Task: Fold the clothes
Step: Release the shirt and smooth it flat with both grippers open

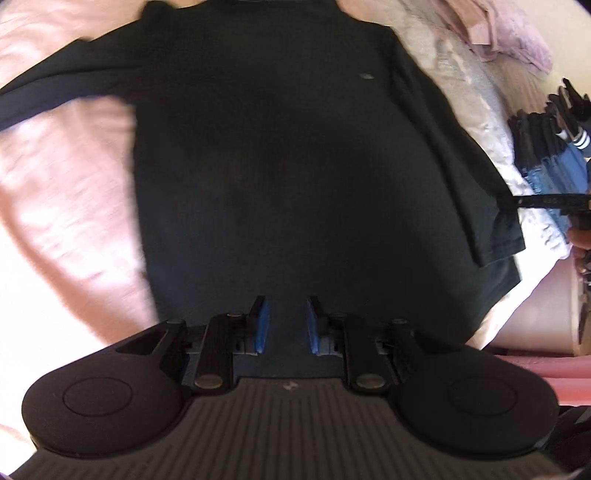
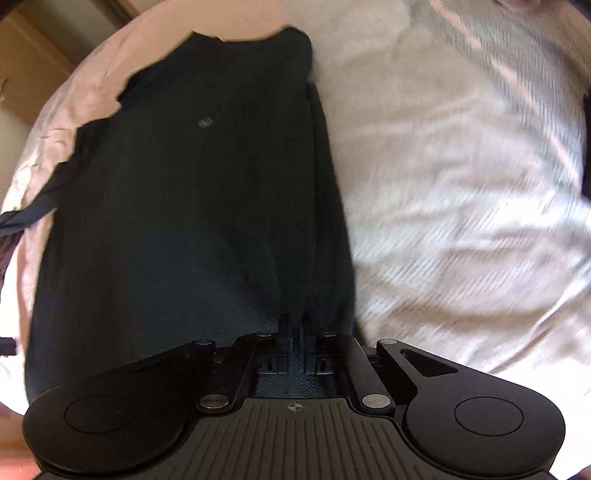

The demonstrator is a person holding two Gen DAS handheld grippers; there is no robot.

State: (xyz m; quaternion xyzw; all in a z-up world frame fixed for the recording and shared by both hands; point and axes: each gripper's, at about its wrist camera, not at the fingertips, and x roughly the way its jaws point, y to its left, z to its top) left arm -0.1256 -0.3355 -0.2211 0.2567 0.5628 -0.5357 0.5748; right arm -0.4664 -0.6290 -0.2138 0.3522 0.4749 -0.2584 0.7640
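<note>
A dark long-sleeved shirt [image 1: 280,155] lies spread flat on a bed [image 1: 66,192], collar toward the far edge and hem toward the near edge, with a small logo on the chest. One sleeve [image 1: 66,88] stretches out sideways across the pink sheet toward the bed's left edge; the other sleeve [image 1: 461,158] is laid down along the body's right side, its cuff close to the hem. So one side looks tucked in and the other is open, and the body itself is at full length; judging by that, the fold is partly made, with the outstretched sleeve and the lengthwise folds left to do. The left tongs [image 1: 286,325] hover over the hem near the middle of the near edge, blue pads apart and nothing between them. The right tongs [image 2: 296,339] sit low at the shirt's right side near the hem, just where the folded sleeve [image 2: 325,206] ends; their fingers are pressed nearly together, and dark cloth seems to run into the narrow gap, though the blur leaves me unable to tell for sure that they grip it. A stack of folded clothes [image 1: 554,147] lies toward the bed's right edge, and crumpled pink cloth [image 1: 509,33] sits at the far right corner.
</note>
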